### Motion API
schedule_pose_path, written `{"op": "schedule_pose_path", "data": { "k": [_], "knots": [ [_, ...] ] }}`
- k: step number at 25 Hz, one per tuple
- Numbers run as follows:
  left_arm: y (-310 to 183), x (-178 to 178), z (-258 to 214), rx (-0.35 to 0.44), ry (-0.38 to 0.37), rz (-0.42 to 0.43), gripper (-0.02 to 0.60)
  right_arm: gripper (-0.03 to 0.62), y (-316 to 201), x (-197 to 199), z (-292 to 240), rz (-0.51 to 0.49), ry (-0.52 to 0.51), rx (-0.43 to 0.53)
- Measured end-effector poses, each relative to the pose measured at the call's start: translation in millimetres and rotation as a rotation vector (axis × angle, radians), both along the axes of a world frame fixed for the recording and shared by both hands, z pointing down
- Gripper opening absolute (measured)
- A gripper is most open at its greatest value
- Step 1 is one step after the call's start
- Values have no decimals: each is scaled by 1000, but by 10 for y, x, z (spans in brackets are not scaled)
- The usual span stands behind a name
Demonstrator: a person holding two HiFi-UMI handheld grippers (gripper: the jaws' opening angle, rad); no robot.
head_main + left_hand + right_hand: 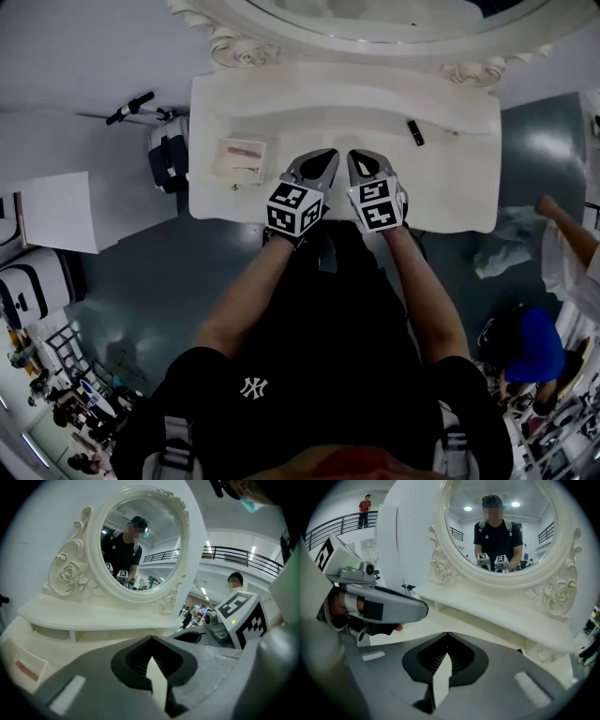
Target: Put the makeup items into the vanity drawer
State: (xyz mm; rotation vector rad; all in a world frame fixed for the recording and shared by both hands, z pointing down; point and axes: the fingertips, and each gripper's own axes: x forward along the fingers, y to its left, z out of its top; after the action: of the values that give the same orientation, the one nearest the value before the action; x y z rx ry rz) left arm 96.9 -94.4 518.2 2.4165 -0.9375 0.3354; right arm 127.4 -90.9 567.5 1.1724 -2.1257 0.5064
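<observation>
- The task looks barely begun: both makeup items I can find lie out on the vanity's surface [450, 178], and none is in a drawer.
- No open drawer shows in any view. It probably sits in the front of the vanity, below the edge where the grippers are, but the head view looks down too steeply to confirm that.
- The left gripper [322, 159] has its fingers closed tip to tip, with nothing between them.
- The right gripper [364, 159] is the same: fingers together and empty. The two grippers sit side by side at the middle of the front edge, pointing toward the mirror [375, 19].
- Left to do, as I judge it: get the drawer open, carry each item in, and likely close it.
- Count of makeup items: two.
  - One pale flat case [242, 157] with pinkish contents lies on the left part of the surface, just beside the left gripper but apart from it.
  - One small dark stick [414, 132] lies on the right part, nearer the mirror and apart from the right gripper.
- Count of the rest: two grippers, one oval mirror in a carved frame, one vanity.
</observation>
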Motion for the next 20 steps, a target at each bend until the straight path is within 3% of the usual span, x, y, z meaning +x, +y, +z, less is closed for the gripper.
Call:
{"op": "schedule_pose_path", "data": {
  "k": [20],
  "knots": [
    [-181, 1204, 291, -42, -12, 115, 0, 23, -183, 1328, 265, 160, 11, -33]
  ]
}}
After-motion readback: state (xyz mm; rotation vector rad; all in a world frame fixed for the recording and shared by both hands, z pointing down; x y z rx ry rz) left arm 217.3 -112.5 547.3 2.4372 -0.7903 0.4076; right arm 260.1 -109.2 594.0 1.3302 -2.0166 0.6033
